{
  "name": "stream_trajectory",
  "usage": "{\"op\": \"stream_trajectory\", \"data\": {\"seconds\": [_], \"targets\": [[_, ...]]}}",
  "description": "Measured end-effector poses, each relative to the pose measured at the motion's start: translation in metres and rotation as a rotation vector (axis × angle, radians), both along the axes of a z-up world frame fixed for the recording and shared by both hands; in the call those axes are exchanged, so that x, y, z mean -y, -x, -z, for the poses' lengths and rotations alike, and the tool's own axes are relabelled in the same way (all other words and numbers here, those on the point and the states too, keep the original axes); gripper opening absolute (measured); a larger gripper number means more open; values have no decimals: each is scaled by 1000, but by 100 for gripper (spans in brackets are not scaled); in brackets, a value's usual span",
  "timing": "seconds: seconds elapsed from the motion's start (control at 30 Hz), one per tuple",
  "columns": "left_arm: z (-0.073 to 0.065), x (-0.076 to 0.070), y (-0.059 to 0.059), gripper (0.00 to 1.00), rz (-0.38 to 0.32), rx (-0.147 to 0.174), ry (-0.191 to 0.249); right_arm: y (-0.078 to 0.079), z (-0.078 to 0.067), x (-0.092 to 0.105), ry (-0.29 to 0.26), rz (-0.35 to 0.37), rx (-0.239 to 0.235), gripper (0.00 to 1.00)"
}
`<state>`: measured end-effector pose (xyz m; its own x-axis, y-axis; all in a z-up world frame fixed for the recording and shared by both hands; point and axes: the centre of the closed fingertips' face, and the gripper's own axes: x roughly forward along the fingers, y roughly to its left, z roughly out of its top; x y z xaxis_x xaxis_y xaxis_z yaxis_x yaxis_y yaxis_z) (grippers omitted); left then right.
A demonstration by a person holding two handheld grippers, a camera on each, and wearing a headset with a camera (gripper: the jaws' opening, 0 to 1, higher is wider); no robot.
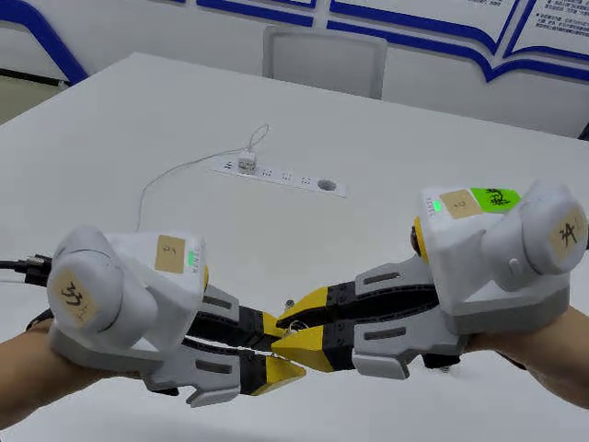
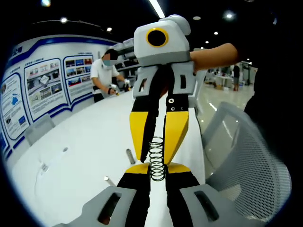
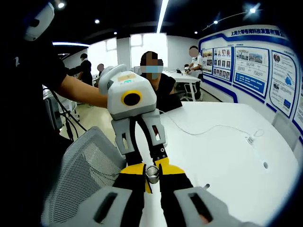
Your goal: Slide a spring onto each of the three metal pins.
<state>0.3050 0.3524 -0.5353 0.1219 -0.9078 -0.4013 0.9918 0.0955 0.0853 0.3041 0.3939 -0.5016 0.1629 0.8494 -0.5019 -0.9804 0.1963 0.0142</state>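
Meeting tip to tip above the worktop's [image 1: 368, 138] near edge, your grippers shared the spring [image 2: 156, 158]: the right gripper [image 3: 151, 169] pinched it lengthwise between its jaws (end-on in its own view), while the left gripper's [image 2: 158, 169] jaws stood narrow around the other end, grip unclear.

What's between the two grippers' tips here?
A spring, where the left gripper meets the right gripper; clearest in the left gripper view.
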Motion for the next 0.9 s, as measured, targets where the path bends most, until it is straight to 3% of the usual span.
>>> {"op": "stream_trajectory", "data": {"seconds": [0.1,0.17,0.2,0.6,0.73,0.77,0.83,0.9], "targets": [[-1,-1,-2,11,-9,-4,8,-2,0,0,15,2,28,12],[-8,0,-3,11,-16,-26,50,-3,4,1,46,-6,52,12],[-4,-2,-3,11,-17,-25,25,-2,3,0,34,-3,46,13],[-1,1,-4,11,-13,-22,31,-5,-1,2,1,11,17,11],[-1,1,-1,11,-3,-53,39,-3,0,0,1,8,16,11],[-1,0,-2,11,-4,-51,41,-3,0,-1,-4,10,5,11],[-1,-2,-7,11,-21,-6,36,-6,0,-1,0,19,18,11],[0,-3,-8,12,-32,-9,29,-10,-1,-3,-5,27,15,10]]}}
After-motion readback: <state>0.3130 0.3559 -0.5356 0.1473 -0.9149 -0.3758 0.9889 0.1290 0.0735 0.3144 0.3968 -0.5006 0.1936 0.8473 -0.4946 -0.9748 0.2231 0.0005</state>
